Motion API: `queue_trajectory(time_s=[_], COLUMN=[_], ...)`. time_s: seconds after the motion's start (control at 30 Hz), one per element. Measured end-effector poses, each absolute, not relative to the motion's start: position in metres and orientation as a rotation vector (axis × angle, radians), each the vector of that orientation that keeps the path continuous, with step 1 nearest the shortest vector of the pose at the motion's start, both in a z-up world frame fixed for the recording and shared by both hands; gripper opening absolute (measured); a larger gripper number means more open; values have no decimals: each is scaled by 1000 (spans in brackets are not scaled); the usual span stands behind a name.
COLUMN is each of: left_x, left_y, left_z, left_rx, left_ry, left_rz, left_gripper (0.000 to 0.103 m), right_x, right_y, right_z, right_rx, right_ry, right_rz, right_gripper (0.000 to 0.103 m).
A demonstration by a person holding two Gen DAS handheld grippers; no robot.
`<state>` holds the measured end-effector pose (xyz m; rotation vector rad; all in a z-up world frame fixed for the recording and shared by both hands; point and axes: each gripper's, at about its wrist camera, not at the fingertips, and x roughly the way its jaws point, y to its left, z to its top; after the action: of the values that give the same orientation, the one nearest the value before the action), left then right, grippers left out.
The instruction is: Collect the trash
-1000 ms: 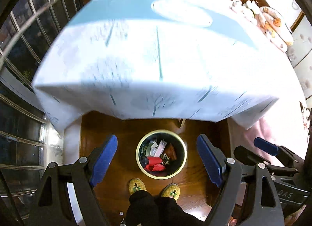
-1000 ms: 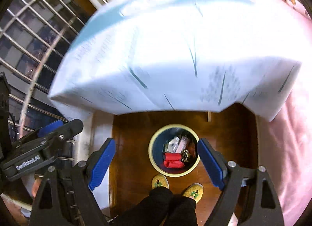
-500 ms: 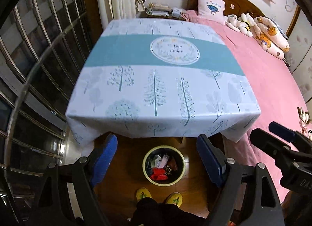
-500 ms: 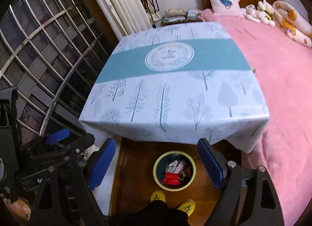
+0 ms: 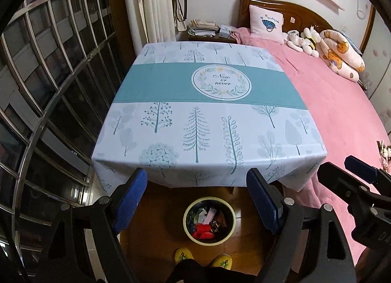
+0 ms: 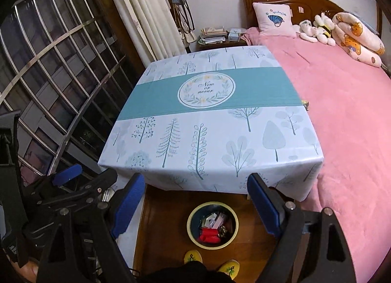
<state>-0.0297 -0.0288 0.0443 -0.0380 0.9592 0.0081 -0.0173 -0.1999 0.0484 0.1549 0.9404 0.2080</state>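
A: Left gripper [image 5: 196,201]?
B: Held above the near edge of the desk, blue-padded jaws spread wide, nothing between them.

A: Right gripper [image 6: 195,202]?
B: Same: jaws wide apart, empty, raised over the near desk edge just beside the left one.

A: On the desk?
B: Only a pale tablecloth printed with trees [image 5: 195,126], with a teal band and a round "Now or never" emblem [image 5: 221,80] across the middle.

A: Trash?
B: Down in a round bin with a pale yellow rim [image 5: 209,220] on the brown wooden floor [image 6: 166,229], just in front of the desk. Inside: red crumpled pieces [image 5: 204,231], white and pink wrappers [image 5: 207,214], something dark at the right. Too jumbled to name further.

A: Below the bin?
B: Two yellow slippers [image 5: 183,255] with dark trouser legs, close to the bin rim.

A: Surroundings?
B: Pink-covered bed [image 5: 342,112] pressed against the right side of the desk, plush toys [image 5: 303,41] and a pink cushion [image 5: 266,24] at the carved wooden headboard. Metal window grille [image 5: 48,87] at left, cream curtain [image 6: 146,14] behind the desk.
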Motion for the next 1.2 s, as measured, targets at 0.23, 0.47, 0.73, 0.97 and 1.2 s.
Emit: queue_trajectory(time_s=[0.23,0.47,0.73,0.97,1.2], left_x=[-29,-29,-36,-42,-43], left_y=[-29,-29,-32,-35,-38], left_z=[45,44,42,40,39], left_rx=[-38,-35,-43,-42,-44], left_ry=[943,944,954,965,963], left_rz=[25,23,37,41,45], left_gripper=[82,82,82,82,82], right_x=[-18,-19,-26,-30,-33], right_y=[-199,-199,-201,-202,-206], right_z=[48,47,42,42,41], right_rx=[139,138,137,139,143], right_ry=[930,931,939,941,945], right_rz=[206,208,209,210,211], right_gripper=[86,86,86,86,86])
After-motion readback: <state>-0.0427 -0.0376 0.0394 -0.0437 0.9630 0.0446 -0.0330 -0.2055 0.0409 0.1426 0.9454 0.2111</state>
